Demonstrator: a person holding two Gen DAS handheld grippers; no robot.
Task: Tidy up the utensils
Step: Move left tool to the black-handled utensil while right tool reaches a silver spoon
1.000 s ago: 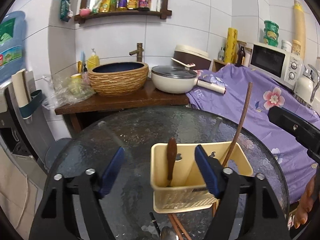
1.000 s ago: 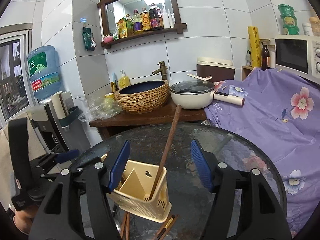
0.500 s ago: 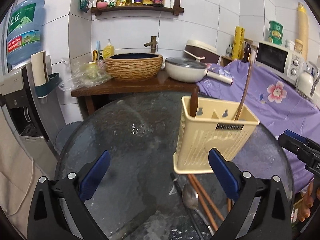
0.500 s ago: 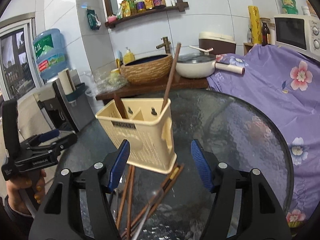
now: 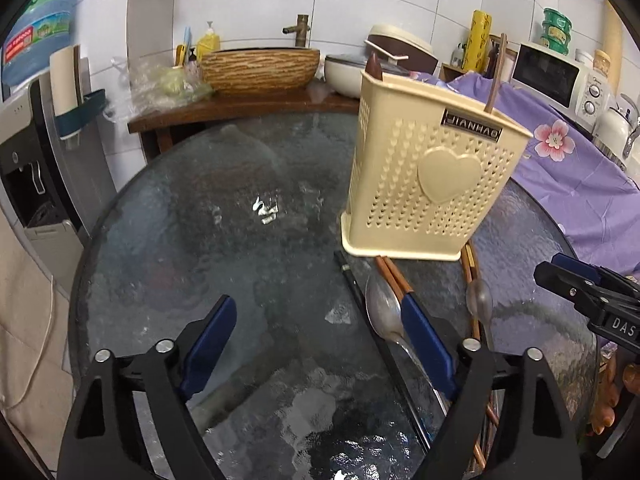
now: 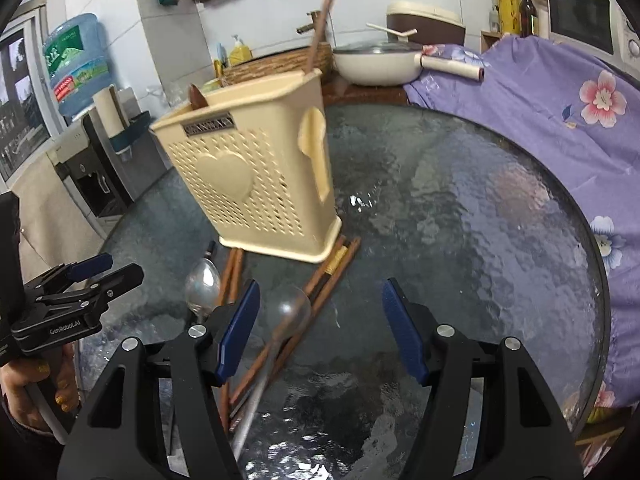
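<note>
A cream perforated utensil holder [image 5: 432,184] [image 6: 256,184] stands on the glass table, with a chopstick [image 5: 495,76] and a dark brown handle [image 5: 374,68] sticking out of it. In front of it lie loose spoons [image 5: 384,312] [image 6: 294,308], brown chopsticks [image 6: 332,276] and a black-handled utensil [image 5: 348,272]. My left gripper [image 5: 316,308] hovers low over the table, its jaws closing with no pad pressing on anything; one spoon lies by its right finger. My right gripper [image 6: 322,286] hangs open over a spoon and chopsticks.
The round glass table [image 5: 200,220] ends close at the left and front. Behind it is a wooden counter [image 5: 224,108] with a woven basin [image 5: 260,68] and a white pan [image 6: 376,66]. Purple floral cloth [image 6: 540,92] covers the right; a water dispenser [image 5: 32,168] stands left.
Both grippers have sunk toward the table, so the holder now stands higher and the loose utensils lie close under them. The left jaws spread wider, then narrowed again.
</note>
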